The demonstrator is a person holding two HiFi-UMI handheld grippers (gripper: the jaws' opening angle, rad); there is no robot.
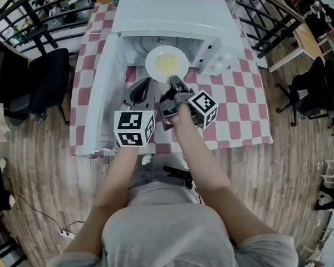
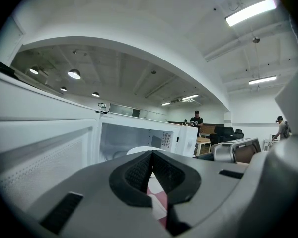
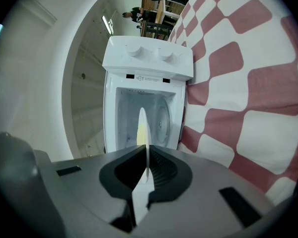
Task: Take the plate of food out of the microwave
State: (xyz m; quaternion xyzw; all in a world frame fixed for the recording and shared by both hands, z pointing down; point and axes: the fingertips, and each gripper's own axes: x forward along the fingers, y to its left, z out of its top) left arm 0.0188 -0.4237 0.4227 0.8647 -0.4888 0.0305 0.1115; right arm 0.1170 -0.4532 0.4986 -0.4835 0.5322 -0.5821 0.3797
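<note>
Hidden in the head view: the near rim of the plate (image 1: 166,63) lay under the right tongs (image 1: 174,81), so the contact itself did not show there.
Hard to make out: the food (image 1: 167,65) was only a pale yellow patch on the white plate, and its kind could not be told.
Right gripper view: the plate appeared edge-on as a thin white strip with a faint yellow streak beside it, so its top face was not seen.
Left gripper view: the tongs' own grey body covered the lower picture, and only a white sliver of the plate showed above it.
Cut off: the far part of the microwave (image 1: 172,15) ran toward the top of the head view, and the person's arms covered the bench (image 1: 234,110) edge nearest the body.
Background: people stood far off in the room, too small to describe.
Right tongs: clamped on the plate's near rim, both pads pressed against the thin edge.
Left tongs (image 1: 142,90): pads met at the tips with nothing between them.
Plate's place: at the open mouth of the microwave, beside the control panel; whether it rested on the cavity floor could not be told.
Plate and left tongs: apart, the left tongs lying just left of the plate, near the door (image 1: 103,93) swung open to the left.
Bench cover: a red and white checked cloth (image 1: 242,88) lay under the microwave.
</note>
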